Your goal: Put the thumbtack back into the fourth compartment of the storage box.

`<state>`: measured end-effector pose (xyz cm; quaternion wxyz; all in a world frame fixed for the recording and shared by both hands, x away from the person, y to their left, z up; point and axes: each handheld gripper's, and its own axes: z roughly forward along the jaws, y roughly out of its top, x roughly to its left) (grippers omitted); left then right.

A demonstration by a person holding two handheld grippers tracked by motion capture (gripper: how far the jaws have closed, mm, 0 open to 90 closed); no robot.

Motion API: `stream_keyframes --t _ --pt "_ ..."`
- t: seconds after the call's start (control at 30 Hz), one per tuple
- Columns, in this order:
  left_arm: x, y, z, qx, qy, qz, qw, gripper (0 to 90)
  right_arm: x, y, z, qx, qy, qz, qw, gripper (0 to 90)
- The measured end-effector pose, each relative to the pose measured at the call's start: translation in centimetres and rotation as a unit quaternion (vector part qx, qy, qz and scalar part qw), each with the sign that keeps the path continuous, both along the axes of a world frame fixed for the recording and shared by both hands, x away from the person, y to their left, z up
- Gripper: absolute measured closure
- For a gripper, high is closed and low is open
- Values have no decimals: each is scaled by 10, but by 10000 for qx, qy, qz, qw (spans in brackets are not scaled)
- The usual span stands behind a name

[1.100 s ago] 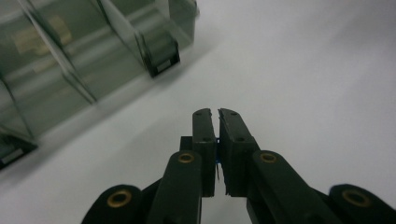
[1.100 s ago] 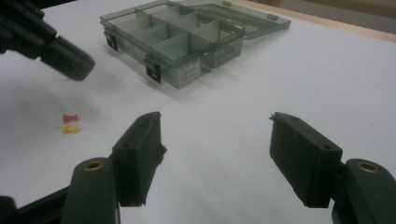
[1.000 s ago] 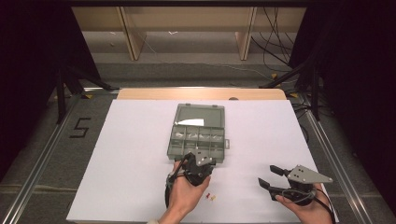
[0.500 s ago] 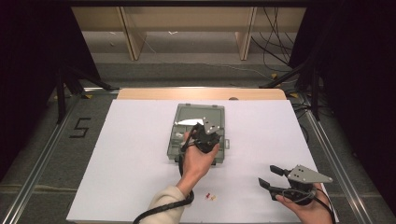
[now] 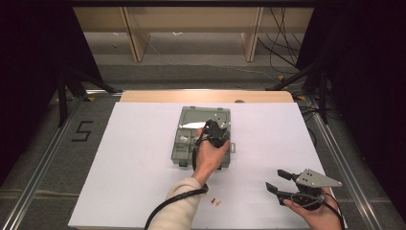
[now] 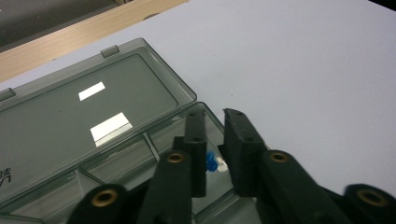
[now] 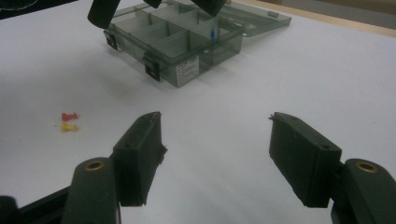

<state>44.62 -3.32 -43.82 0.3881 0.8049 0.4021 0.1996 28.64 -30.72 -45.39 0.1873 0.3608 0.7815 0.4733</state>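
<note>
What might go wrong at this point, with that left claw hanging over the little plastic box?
The left gripper has just been opening above a compartment of the open box; the blue pin below it may bounce out or land in a neighbouring compartment. The jaws sit close to the box wall, so pulling away could nudge the light box. The red pin and yellow pin are tiny and lie side by side, so picking up one could knock the other.

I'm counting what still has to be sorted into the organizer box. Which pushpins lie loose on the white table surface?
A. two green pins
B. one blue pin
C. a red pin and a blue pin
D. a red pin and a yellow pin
D: the red pin and the yellow pin lie side by side on the table, near the box; a blue pin is already in a compartment.
</note>
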Motion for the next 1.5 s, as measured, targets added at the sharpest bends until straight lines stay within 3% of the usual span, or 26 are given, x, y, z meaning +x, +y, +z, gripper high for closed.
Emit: stream_keyframes --t 0.03,0.07,0.1,0.13,0.17,0.23,0.27,0.3,0.4,0.43,0.47,0.5,0.53,0.57,0.6,0.63,0.83,1.0,1.1,1.17,1.2,1.27,1.33,1.4,1.47,1.5 --pt "0 0 0 0 0 0 10000 667 0 0 0 -2 0 3 10000 352" --pt "-1 1 1 -38 -14 36 10000 667 0 0 0 -2 0 3 10000 352" --pt "-3 3 3 -19 -14 41 10000 569 0 0 0 -41 -51 19 10000 352" --pt "-6 5 4 -34 -35 59 10000 569 0 0 0 -41 -51 19 10000 352" --pt "-15 8 9 -157 -59 11 9999 480 0 -1 0 -44 -51 14 10000 352" --pt "-28 13 16 -179 -55 -30 9998 391 0 -1 0 -34 -67 -2 10000 352" --pt "-28 13 16 -179 -55 -30 9998 366 0 0 0 -30 -61 -3 10000 352" --pt "-43 20 22 -170 -26 -134 9998 351 0 0 0 -25 8 11 10000 352" --pt "-66 30 24 -254 149 -226 9993 321 0 0 0 -41 8 4 10000 351" --pt "-66 30 24 -254 149 -226 9993 321 0 0 0 -41 8 4 10000 351" --pt "-75 35 24 -115 215 -274 9993 321 -1 -1 1 -126 92 9 9999 351" --pt "-82 38 22 -55 303 -295 9991 320 0 0 0 -114 -109 12 9999 350" --pt "-90 41 20 -13 449 -346 9984 319 0 0 0 -110 -100 23 9999 350" --pt "-103 46 14 56 630 -507 9967 328 -1 1 2 -191 -62 3 9998 349" --pt "-103 46 14 56 630 -507 9967 336 -1 1 2 -191 -62 3 9998 349" --pt "-118 50 7 61 730 -570 9957 350 -1 3 0 -126 -66 32 9999 348" --pt "-140 52 -11 253 1079 -718 9912 462 -2 6 2 -90 -112 50 9999 339" --pt "-144 48 -20 472 1285 -799 9874 557 -2 7 2 -116 -74 71 9999 332" --pt "-145 43 -27 521 1319 -795 9867 592 -1 6 2 -92 -65 90 9999 326" --pt "-144 41 -29 559 1512 -844 9833 628 -1 5 1 -83 -87 40 9999 312" --pt "-145 39 -31 512 1496 -806 9841 628 -1 5 1 -83 -87 40 9999 312" --pt "-144 39 -33 635 1611 -888 9809 650 -1 4 1 -106 -79 56 9999 309" --pt "-145 38 -35 654 1610 -850 9811 673 -2 4 1 -90 -23 97 9999 310" --pt "-145 37 -36 634 1519 -825 9829 695 -2 3 1 -117 -61 39 9999 310" --pt "-145 37 -35 761 1511 -854 9819 711 -3 3 1 -119 -73 27 9999 310" --pt "-146 37 -34 891 1541 -879 9801 727 -3 3 1 -122 -72 27 9999 310"
